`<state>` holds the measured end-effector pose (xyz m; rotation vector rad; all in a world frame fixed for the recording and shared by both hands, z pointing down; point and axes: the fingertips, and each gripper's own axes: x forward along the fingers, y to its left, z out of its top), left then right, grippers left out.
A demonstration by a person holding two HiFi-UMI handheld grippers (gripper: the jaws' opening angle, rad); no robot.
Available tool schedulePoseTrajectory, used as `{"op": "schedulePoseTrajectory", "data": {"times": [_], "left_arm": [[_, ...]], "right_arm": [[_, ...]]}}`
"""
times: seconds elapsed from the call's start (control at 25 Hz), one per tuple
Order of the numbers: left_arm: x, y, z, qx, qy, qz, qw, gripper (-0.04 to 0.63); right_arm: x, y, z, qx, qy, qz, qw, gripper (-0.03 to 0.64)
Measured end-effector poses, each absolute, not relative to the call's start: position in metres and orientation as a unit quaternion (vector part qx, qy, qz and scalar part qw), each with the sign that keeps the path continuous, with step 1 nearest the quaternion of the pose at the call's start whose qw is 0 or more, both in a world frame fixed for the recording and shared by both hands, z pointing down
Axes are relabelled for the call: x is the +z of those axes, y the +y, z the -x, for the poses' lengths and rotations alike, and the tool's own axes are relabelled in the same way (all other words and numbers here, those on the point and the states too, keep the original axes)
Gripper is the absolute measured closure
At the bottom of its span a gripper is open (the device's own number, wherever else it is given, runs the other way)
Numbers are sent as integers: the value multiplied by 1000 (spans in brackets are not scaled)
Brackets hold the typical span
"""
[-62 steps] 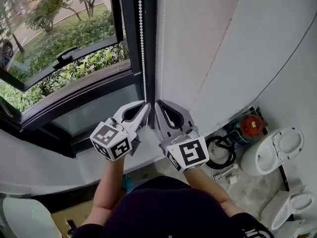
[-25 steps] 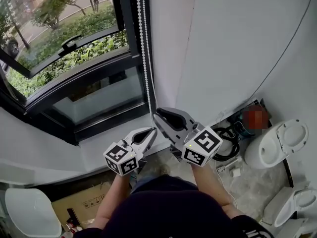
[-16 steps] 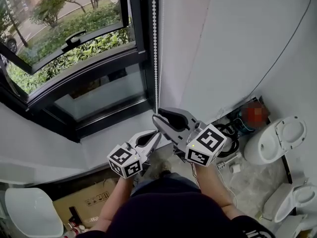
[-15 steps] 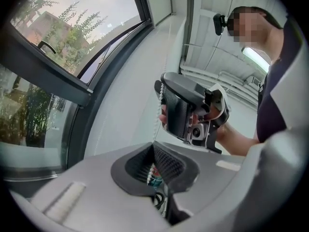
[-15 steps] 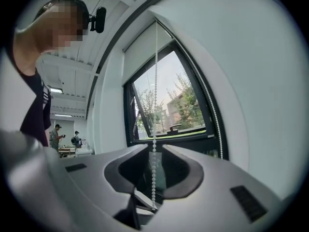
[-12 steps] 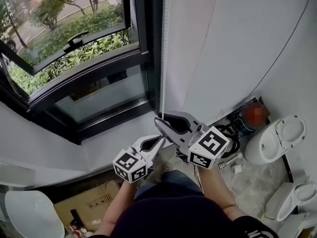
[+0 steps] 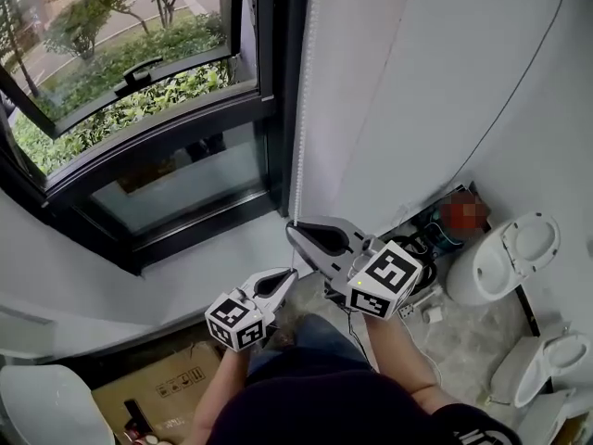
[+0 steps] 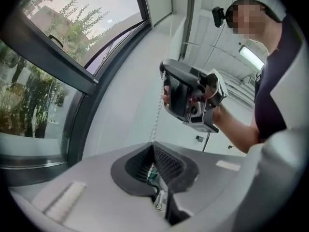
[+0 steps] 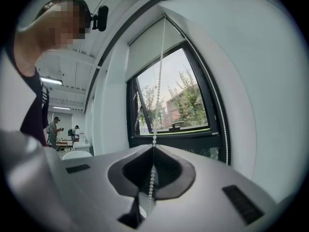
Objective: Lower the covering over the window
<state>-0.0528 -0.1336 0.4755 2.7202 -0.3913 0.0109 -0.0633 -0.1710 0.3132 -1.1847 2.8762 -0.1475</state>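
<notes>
A white bead chain (image 7: 300,137) hangs along the black window frame (image 7: 275,91). My right gripper (image 7: 290,229) is shut on the bead chain (image 9: 153,129), which climbs to the rolled white blind (image 9: 149,47) covering only the top of the window. Beads run down through the gap behind its jaw tips. My left gripper (image 7: 291,274) sits lower and to the left, jaws shut. In the left gripper view the bead chain (image 8: 157,115) stretches from the right gripper (image 8: 188,98) down into the tip of the left gripper (image 8: 153,144).
The lower window sash (image 7: 139,72) is tilted open over greenery. A white sill (image 7: 185,267) lies under the window. On the floor are two white toilets (image 7: 505,258) (image 7: 547,378), coiled hoses (image 7: 428,239) and a cardboard box (image 7: 157,392).
Both grippers have come down along the chain, away from the window. The left one dropped further and now sits below the right one.
</notes>
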Motion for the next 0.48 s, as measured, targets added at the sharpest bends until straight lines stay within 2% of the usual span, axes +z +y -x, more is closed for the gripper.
{"op": "schedulePoseTrajectory", "data": {"times": [0.48], "left_arm": [[474,-129,51,-20,-89,-981,169,581]], "right_arm": [[316,-168,56,-93,941,320,53,603]]}}
